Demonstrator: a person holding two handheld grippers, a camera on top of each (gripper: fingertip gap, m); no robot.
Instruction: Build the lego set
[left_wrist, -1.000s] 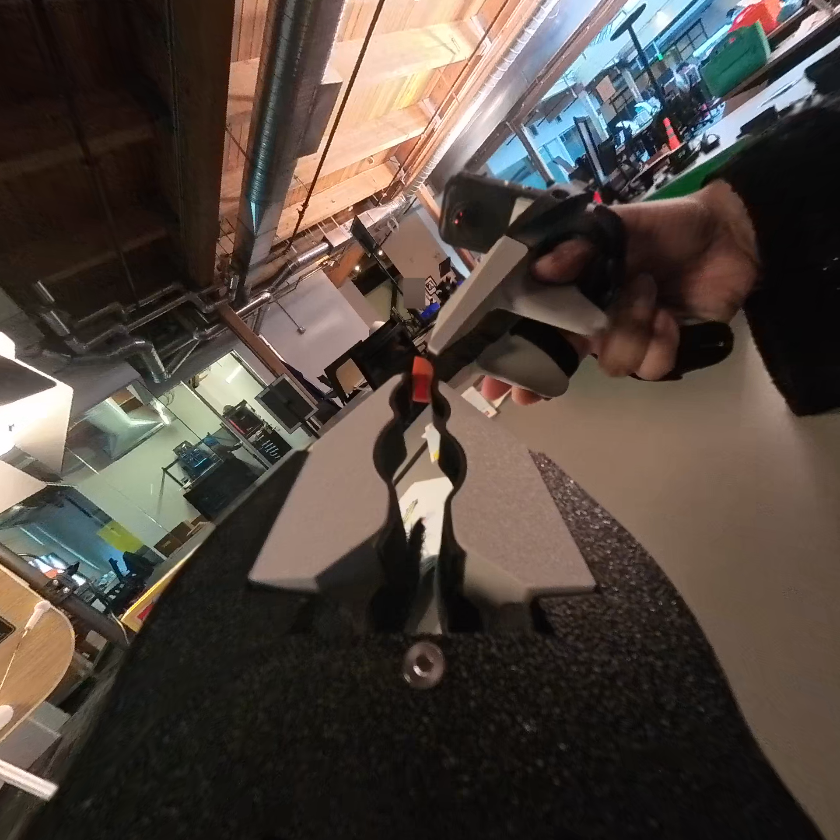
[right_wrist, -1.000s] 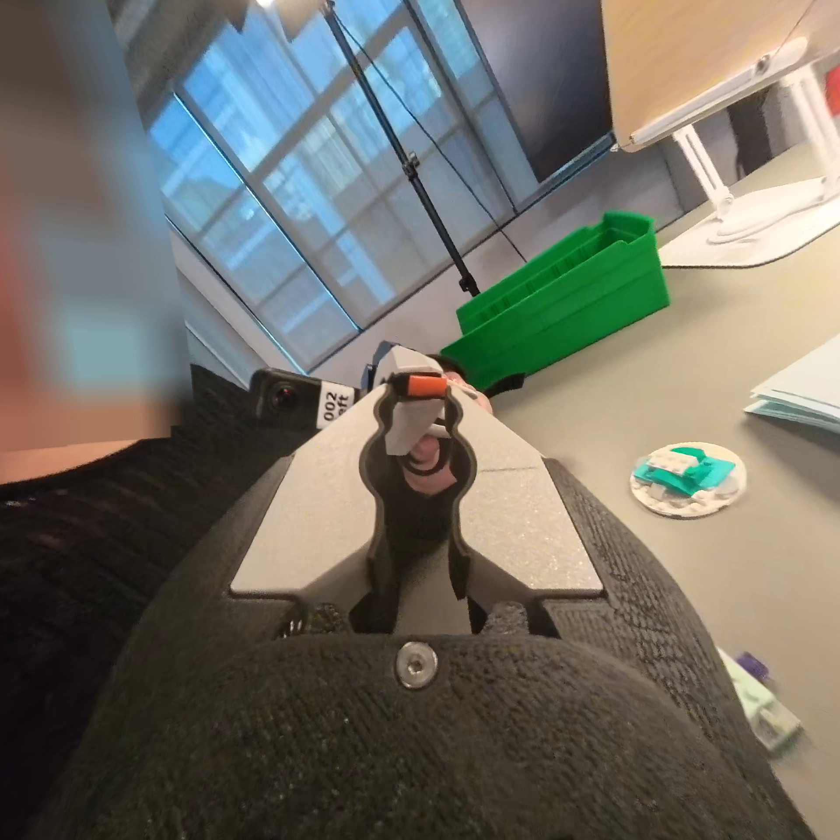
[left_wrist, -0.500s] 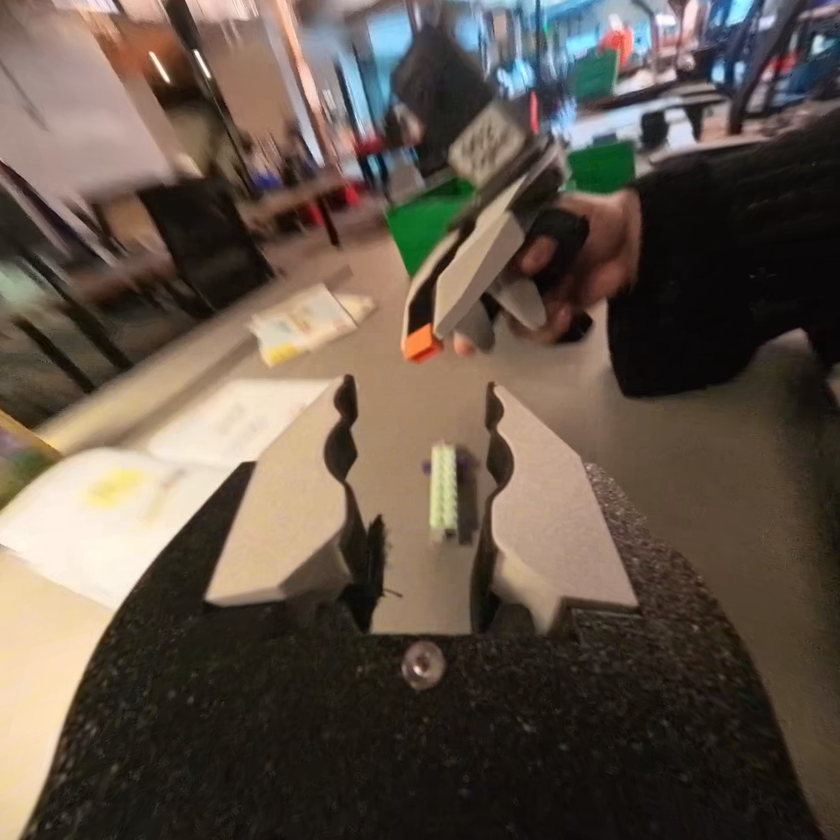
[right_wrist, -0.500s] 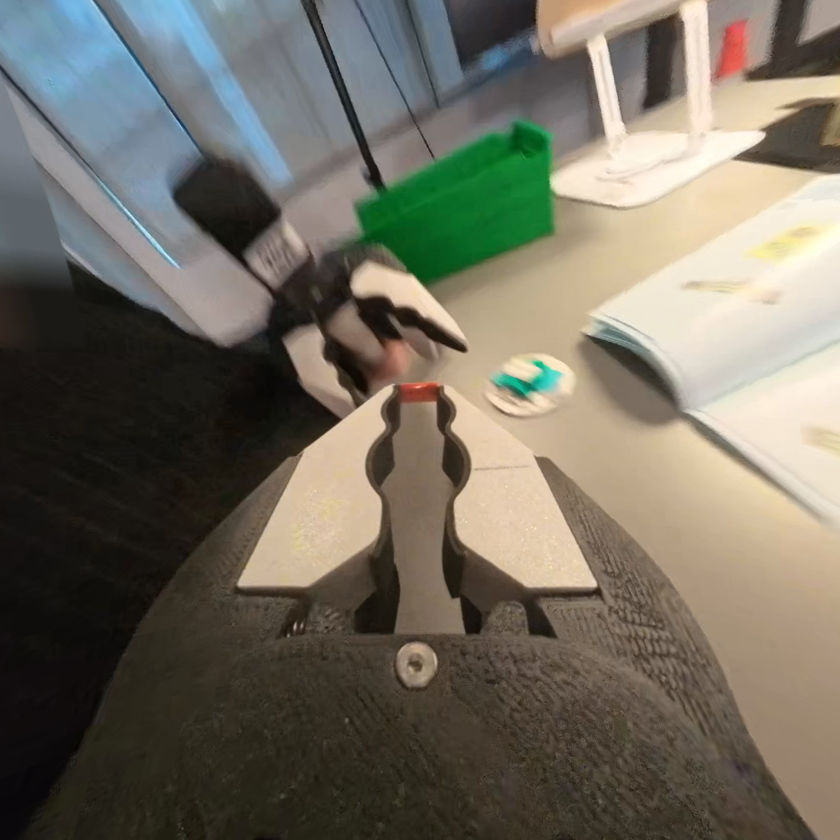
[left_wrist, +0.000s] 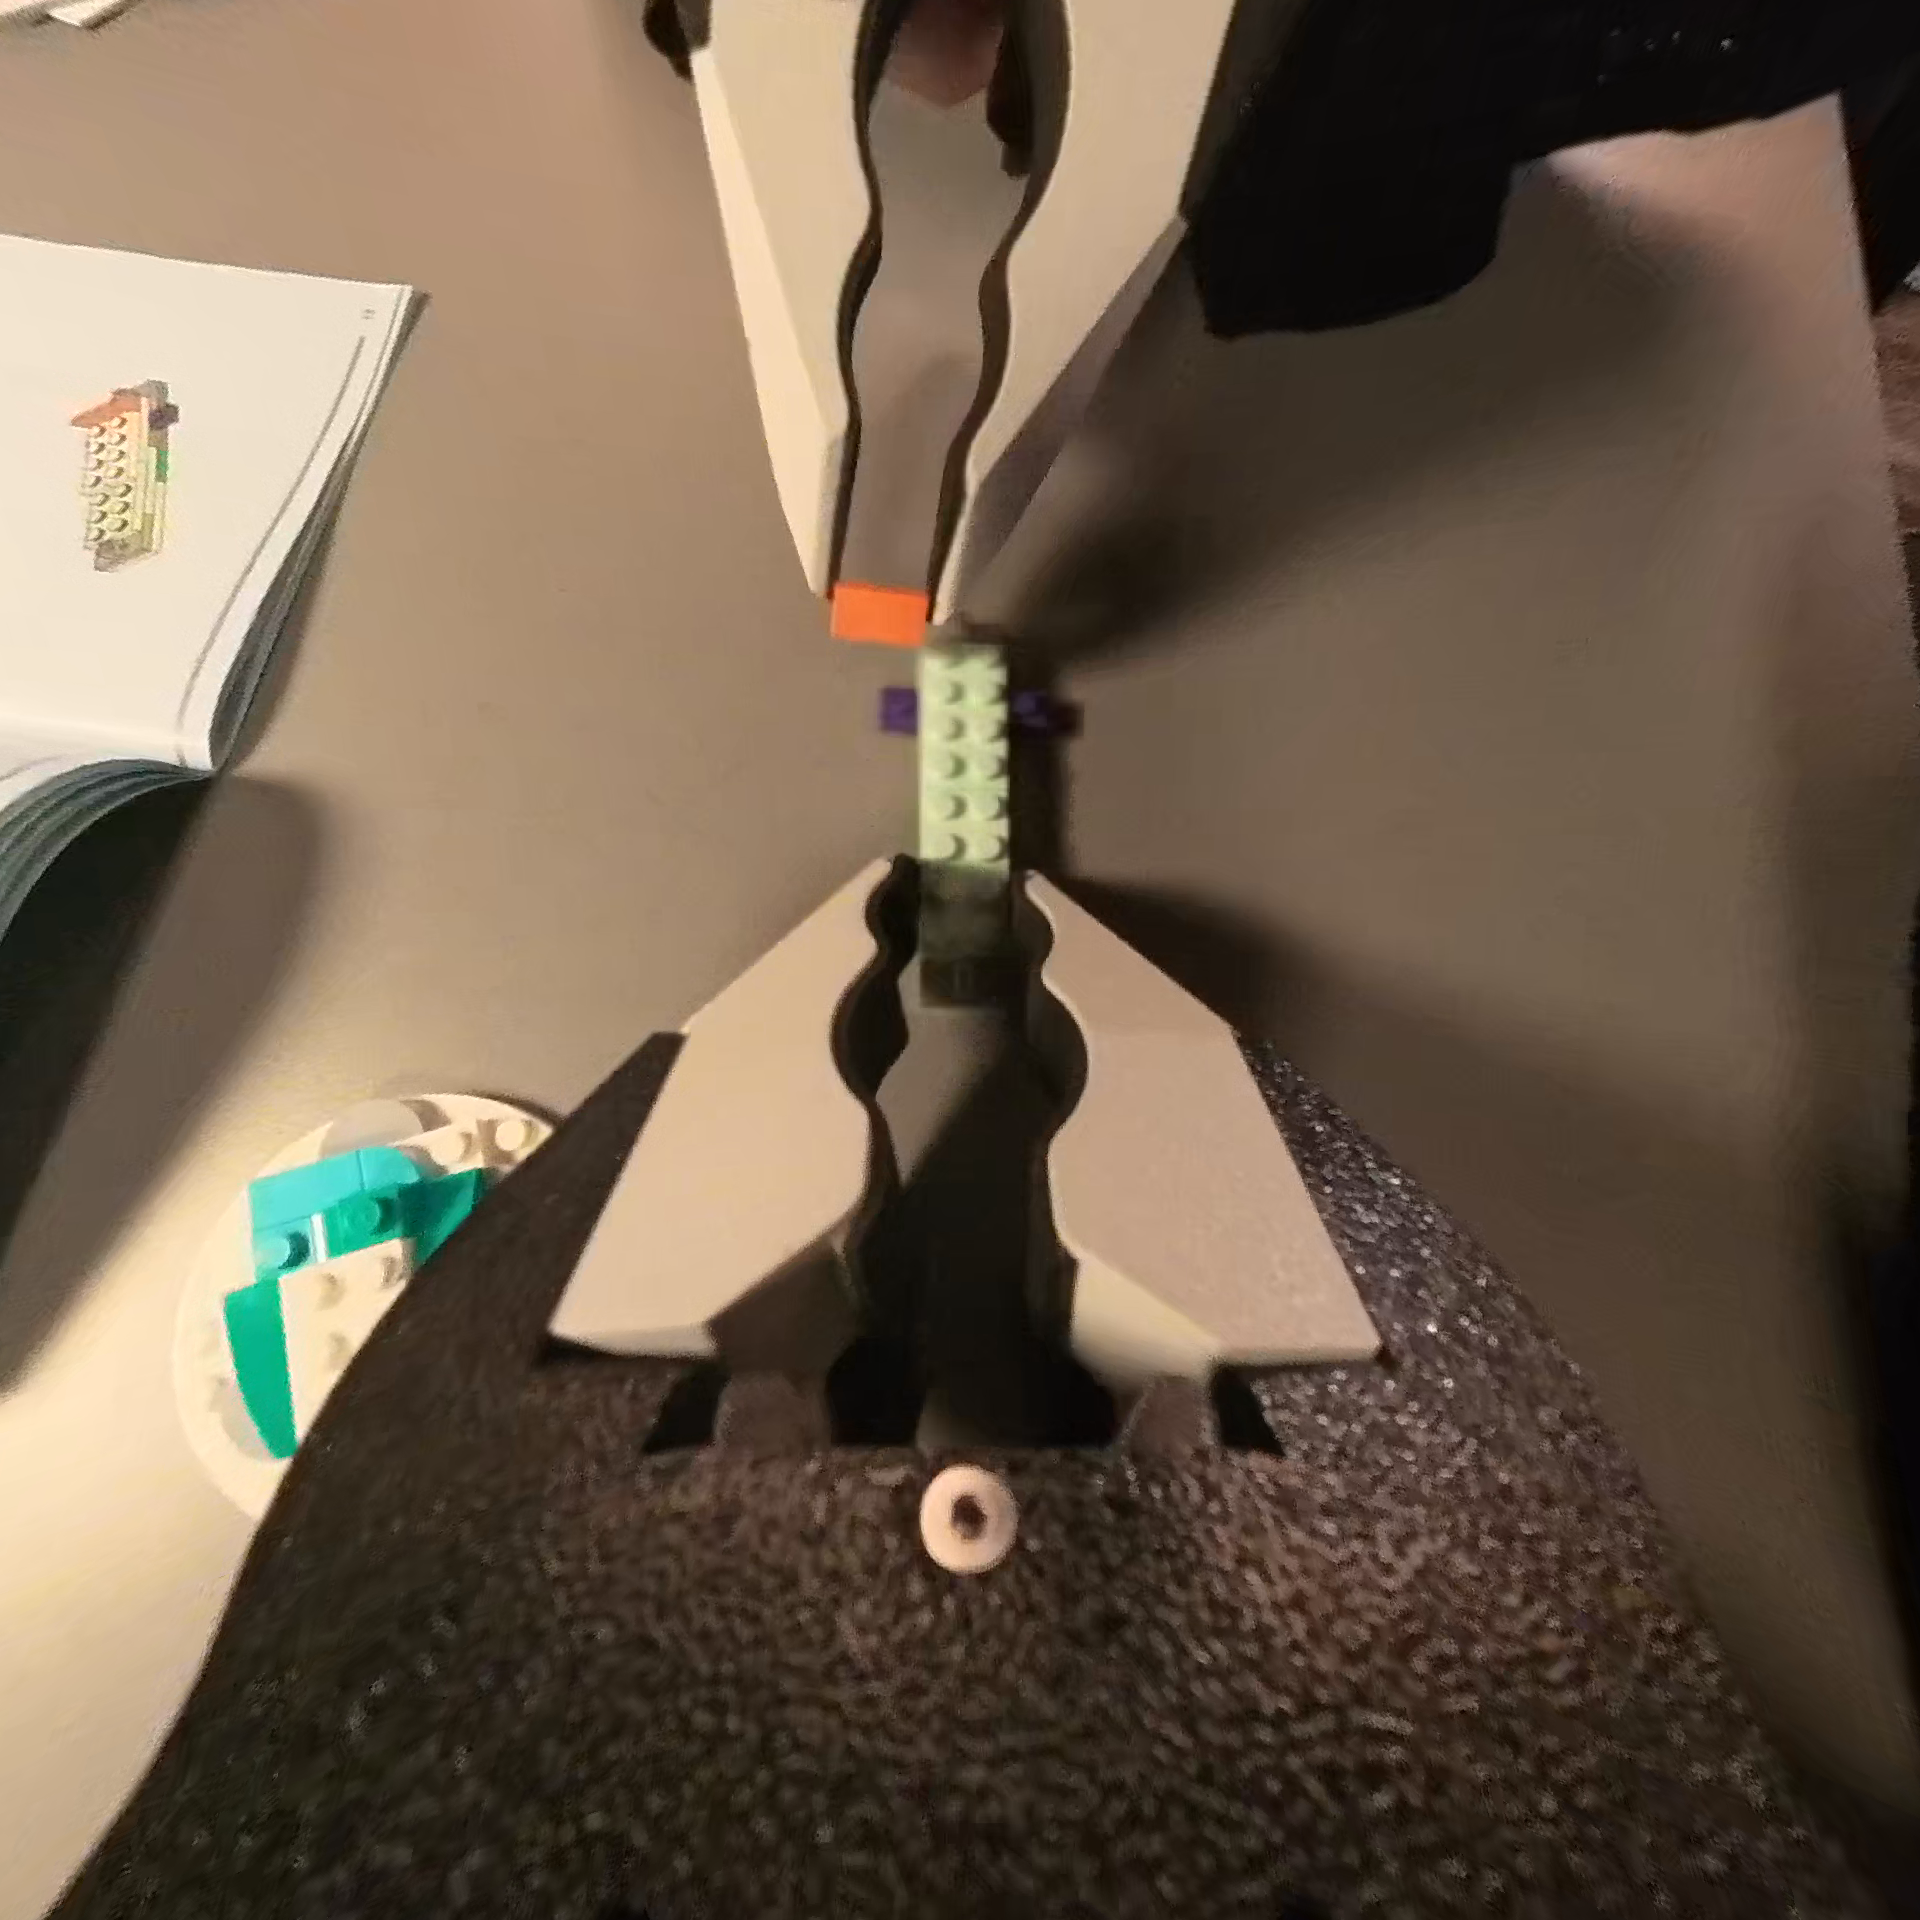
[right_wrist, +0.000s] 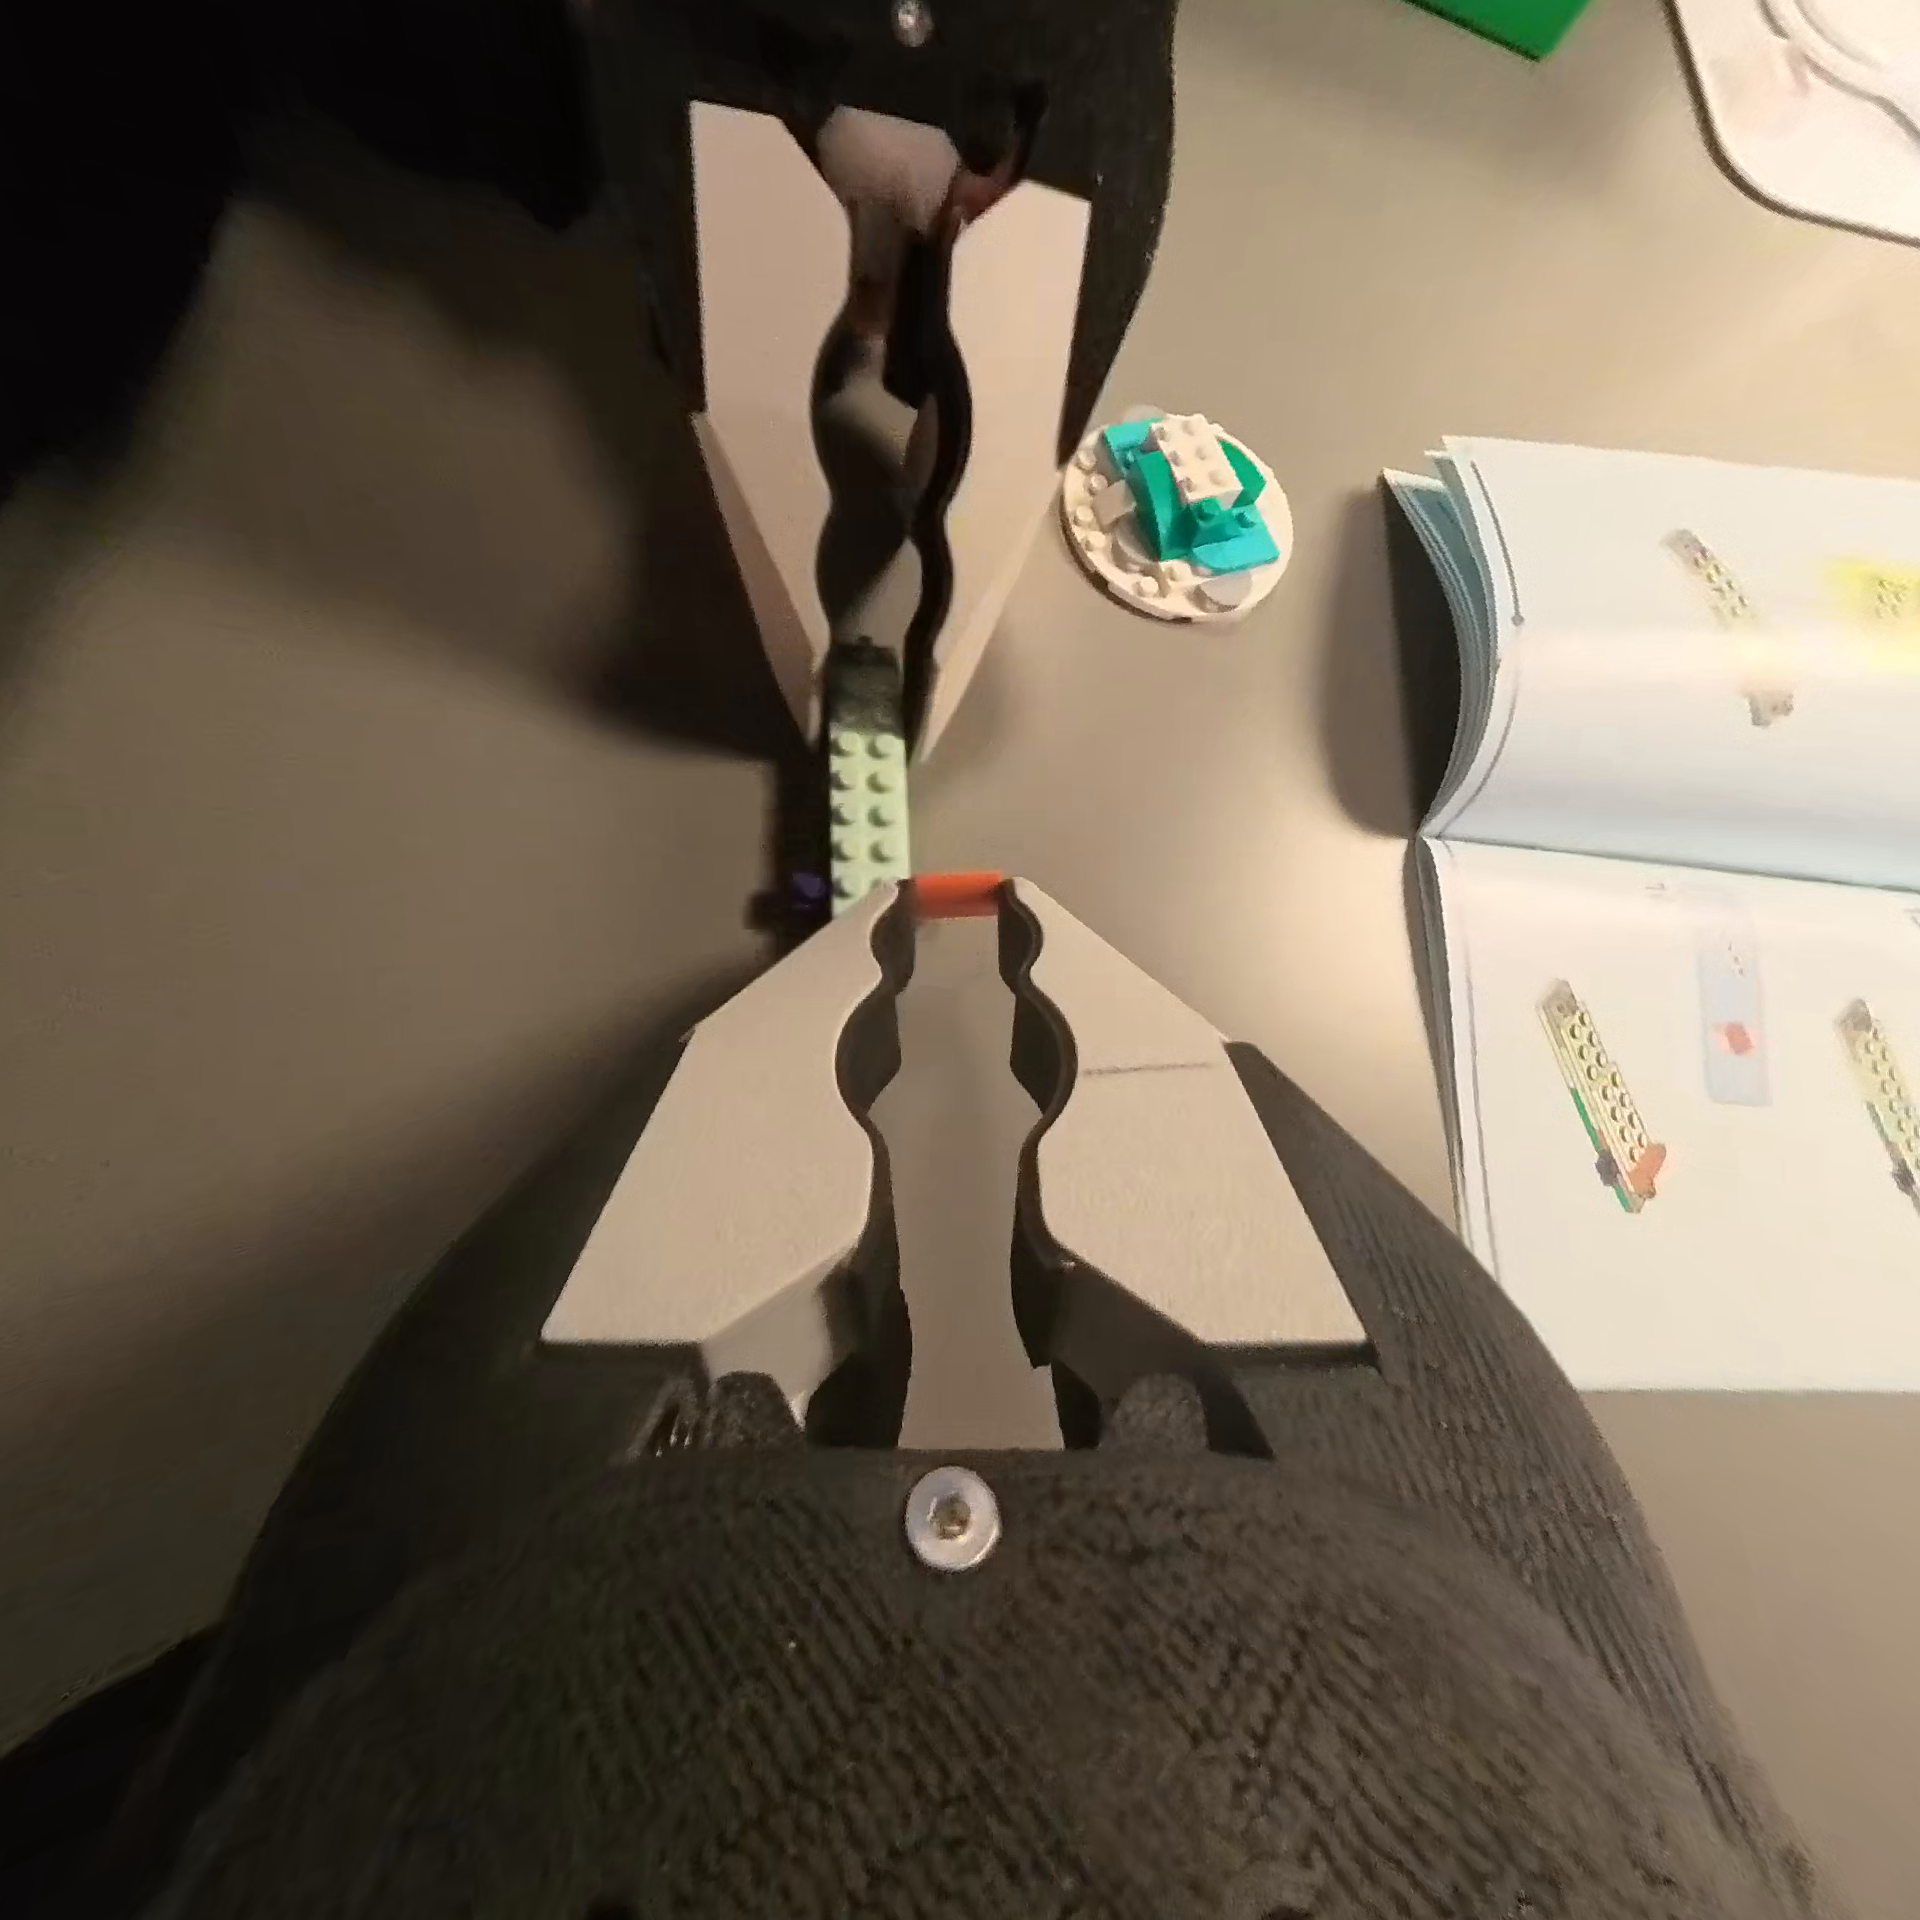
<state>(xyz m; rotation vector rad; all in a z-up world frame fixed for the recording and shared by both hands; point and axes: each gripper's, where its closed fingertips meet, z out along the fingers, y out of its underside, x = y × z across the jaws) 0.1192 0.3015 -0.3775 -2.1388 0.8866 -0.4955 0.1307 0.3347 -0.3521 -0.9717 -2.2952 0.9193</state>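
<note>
A long light green plate (left_wrist: 961, 758) with a small purple piece (left_wrist: 894, 710) under its far end lies low over the grey table. My left gripper (left_wrist: 961, 873) is shut on the plate's near end. My right gripper (left_wrist: 883, 597) faces it and is shut on a small orange brick (left_wrist: 878, 613), held just off the plate's far end, slightly to its left. In the right wrist view the orange brick (right_wrist: 954, 896) sits between my right gripper's tips (right_wrist: 951, 888), beside the green plate (right_wrist: 871, 821), which the left gripper (right_wrist: 871, 727) holds.
A round white plate with a teal and white build (left_wrist: 343, 1247) sits left of my left gripper; it also shows in the right wrist view (right_wrist: 1179, 509). An open instruction booklet (right_wrist: 1662, 831) lies to the right there. A green bin corner (right_wrist: 1496, 21) is at the far edge. The left gripper's tips are roughly 5 cm from the right gripper's.
Both grippers swung down from a raised pose to the table. The left gripper, open over the green plate half a second ago, has closed on its near end. The right kept the orange brick.
</note>
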